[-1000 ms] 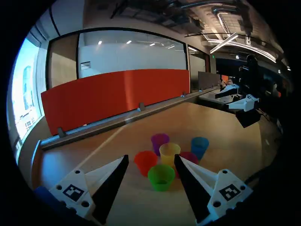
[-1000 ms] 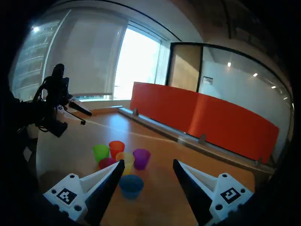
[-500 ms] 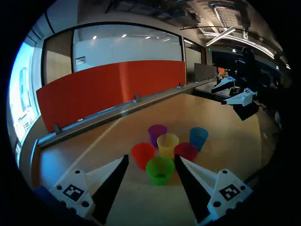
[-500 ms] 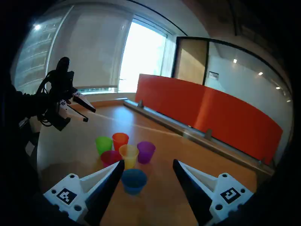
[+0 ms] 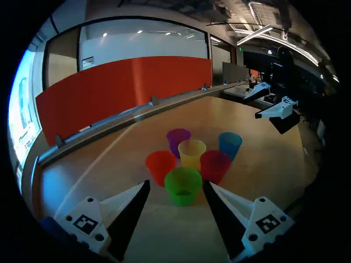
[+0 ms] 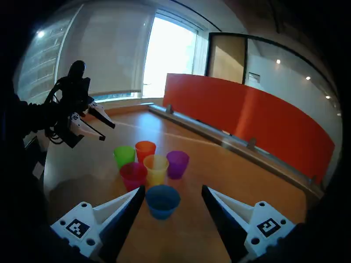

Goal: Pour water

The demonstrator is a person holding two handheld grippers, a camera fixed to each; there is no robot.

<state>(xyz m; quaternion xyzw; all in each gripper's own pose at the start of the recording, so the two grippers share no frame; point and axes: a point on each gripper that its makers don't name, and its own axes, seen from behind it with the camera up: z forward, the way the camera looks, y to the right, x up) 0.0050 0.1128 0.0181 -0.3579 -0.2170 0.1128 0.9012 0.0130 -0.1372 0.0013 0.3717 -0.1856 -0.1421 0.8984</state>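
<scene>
Above table (image 5: 272,151), left gripper (image 5: 176,182) gapes wide, empty.

Both cameras look low across the bench (image 5: 272,162), close in. They share the cup cluster (image 5: 191,153) (each from a different side).

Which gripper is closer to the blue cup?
Right. The blue cup sits just ahead of the right gripper, between its open fingers. The left gripper is on the far side, facing the green cup.
</scene>
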